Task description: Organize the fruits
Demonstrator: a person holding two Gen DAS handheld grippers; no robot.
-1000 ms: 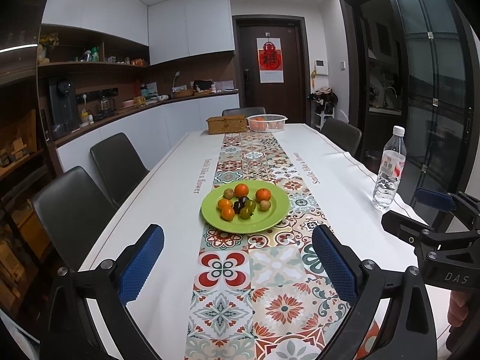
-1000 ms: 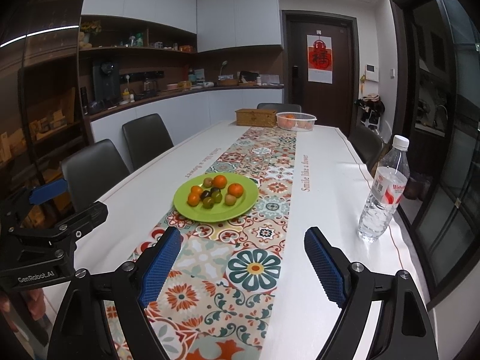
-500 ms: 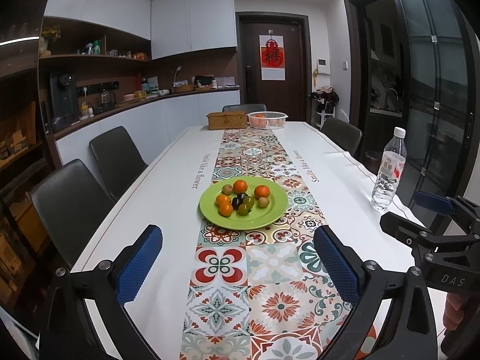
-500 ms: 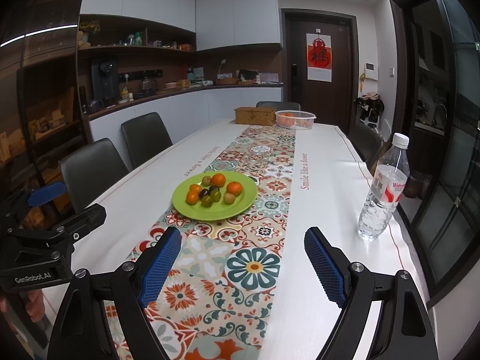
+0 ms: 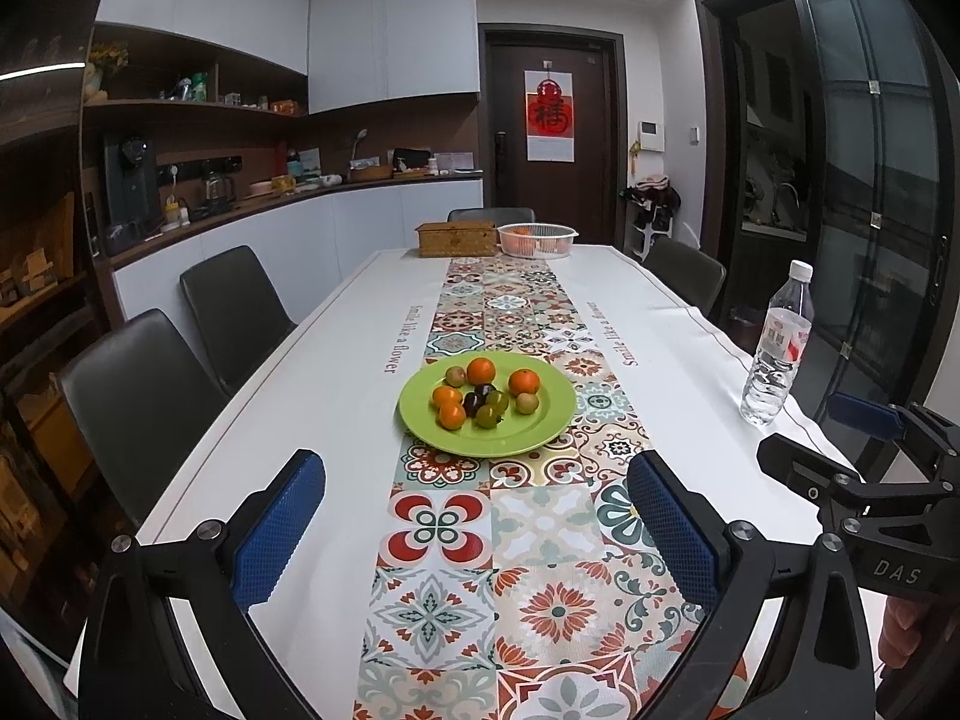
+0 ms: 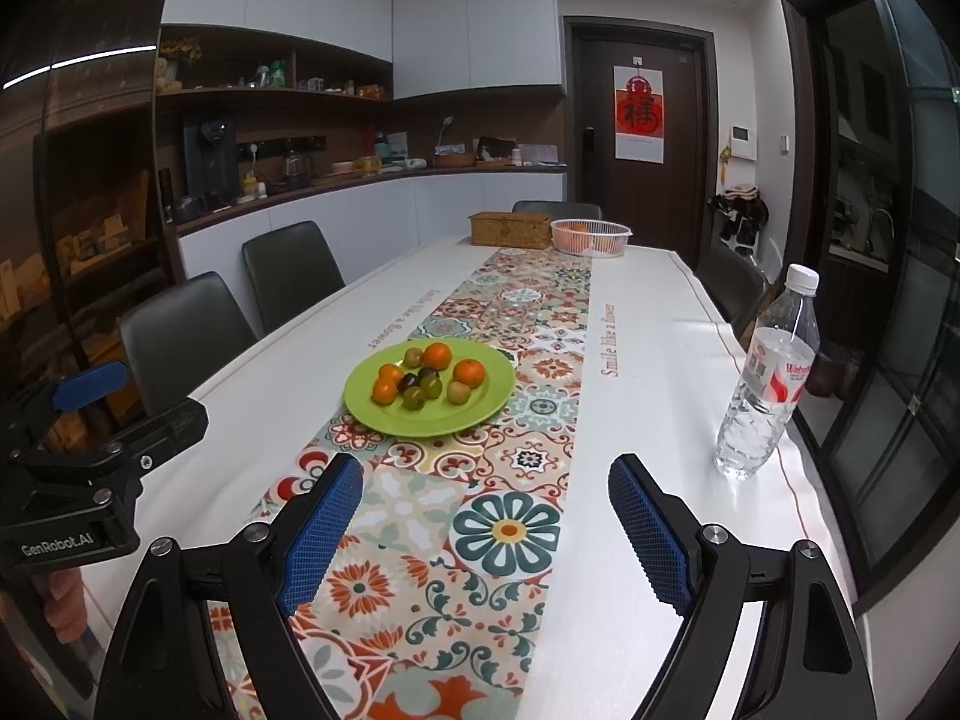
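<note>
A green plate (image 5: 528,441) (image 6: 474,414) sits on the patterned table runner with several small fruits on it: oranges (image 5: 481,371) (image 6: 468,372), green ones (image 5: 497,401) (image 6: 431,385) and a dark plum (image 5: 472,402) (image 6: 410,381). My left gripper (image 5: 477,531) hovers open over the runner, short of the plate, with nothing between its blue pads. My right gripper (image 6: 486,525) is likewise open and empty, nearer the table's right side. Each gripper shows at the edge of the other's view.
A water bottle (image 5: 777,345) (image 6: 768,381) stands near the right table edge. A woven box (image 5: 457,239) and a white basket holding oranges (image 5: 537,239) sit at the far end. Dark chairs (image 5: 141,384) line the left side.
The left wrist view has rolled very slightly; the plate and both grippers keep their places.
</note>
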